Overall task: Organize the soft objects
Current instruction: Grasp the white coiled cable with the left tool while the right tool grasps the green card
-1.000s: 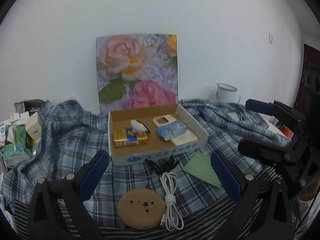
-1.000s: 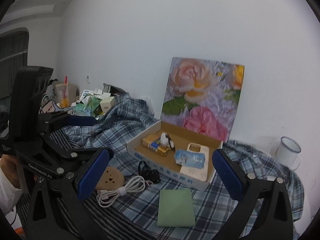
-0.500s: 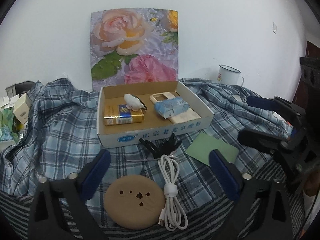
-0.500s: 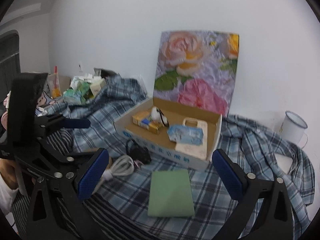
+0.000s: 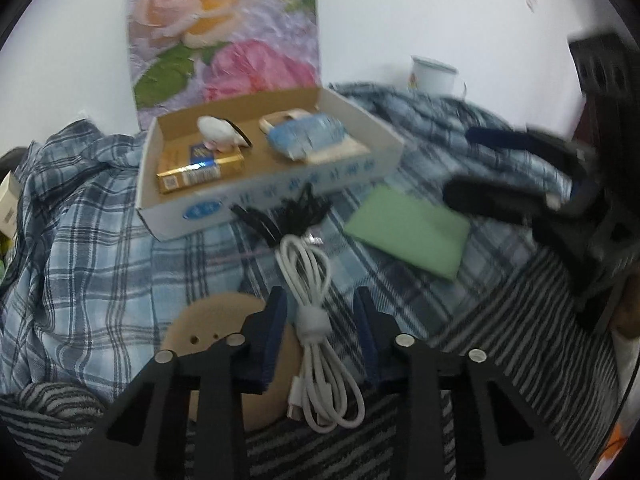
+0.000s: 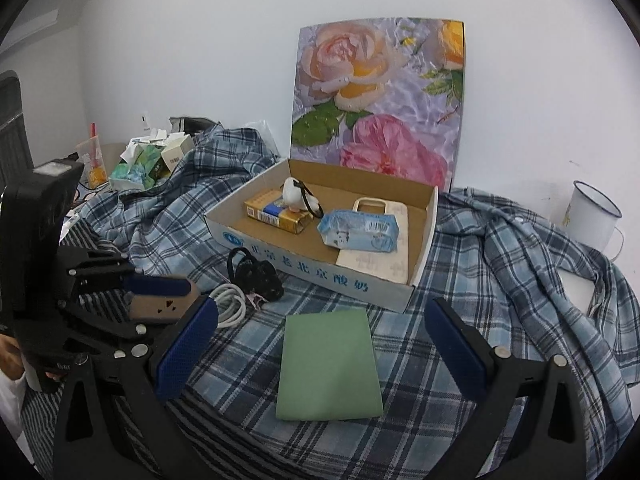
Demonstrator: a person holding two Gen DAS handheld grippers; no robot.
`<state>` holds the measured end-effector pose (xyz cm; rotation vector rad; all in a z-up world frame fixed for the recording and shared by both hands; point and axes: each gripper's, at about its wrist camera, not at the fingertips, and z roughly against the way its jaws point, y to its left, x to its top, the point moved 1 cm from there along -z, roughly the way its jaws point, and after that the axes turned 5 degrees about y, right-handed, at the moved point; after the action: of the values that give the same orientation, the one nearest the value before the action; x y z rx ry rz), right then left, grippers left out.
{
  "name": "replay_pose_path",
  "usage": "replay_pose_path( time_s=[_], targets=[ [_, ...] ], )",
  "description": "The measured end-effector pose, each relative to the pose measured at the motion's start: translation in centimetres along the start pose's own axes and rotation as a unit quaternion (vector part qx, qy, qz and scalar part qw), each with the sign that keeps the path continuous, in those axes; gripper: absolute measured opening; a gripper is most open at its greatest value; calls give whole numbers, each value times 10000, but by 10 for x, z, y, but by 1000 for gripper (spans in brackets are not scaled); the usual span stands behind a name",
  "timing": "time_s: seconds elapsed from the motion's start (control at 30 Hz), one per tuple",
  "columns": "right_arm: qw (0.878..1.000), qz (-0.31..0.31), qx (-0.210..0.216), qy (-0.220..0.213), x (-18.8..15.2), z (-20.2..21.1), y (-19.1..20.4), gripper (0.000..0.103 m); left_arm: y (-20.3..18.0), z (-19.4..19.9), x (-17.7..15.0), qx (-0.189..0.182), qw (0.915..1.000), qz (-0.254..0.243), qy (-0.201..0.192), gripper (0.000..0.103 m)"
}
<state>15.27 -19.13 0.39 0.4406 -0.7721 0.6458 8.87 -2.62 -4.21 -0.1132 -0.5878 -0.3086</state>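
Left wrist view. The left gripper is pointing steeply down over a coiled white cable, which is lying on the plaid cloth between the two blue pads. Its jaws have just been closing and are now standing narrowly apart around the coil; whether the pads are pressing on it cannot be told. A round tan pad is lying partly under the left finger. Beyond the cable, a black hair clip is resting against the front wall of an open cardboard box. Inside the box a gold packet, a small white toy and a blue tissue pack are lying side by side. A green cloth is lying flat to the right of the cable. The right gripper is appearing blurred at the right edge.

Right wrist view. The right gripper is hovering with its jaws wide apart and nothing between them, above the green cloth. The box is standing just beyond the cloth, in front of a rose picture leaning on the wall. A white enamel mug is standing at far right. At left, the left gripper is reaching over the tan pad beside the cable.
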Motion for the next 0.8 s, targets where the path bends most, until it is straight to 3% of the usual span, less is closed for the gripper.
replay_pose_path(
  time_s=[0.17,0.37,0.47,0.8],
  targets=[
    [10000,3,8,32,-1,-2,1,103,-1,-7,-2,11,9999,-42,151,21],
    [9999,-14,12,140,-2,-7,0,103,-4,-8,-4,94,9997,-123,180,19],
    [9997,-17,-8,258,-4,-11,-2,103,-3,-7,-4,-33,9999,-69,135,18],
    [9941,62,-46,1077,-17,-40,-5,103,5,8,-3,-328,9990,170,-254,18]
  ],
)
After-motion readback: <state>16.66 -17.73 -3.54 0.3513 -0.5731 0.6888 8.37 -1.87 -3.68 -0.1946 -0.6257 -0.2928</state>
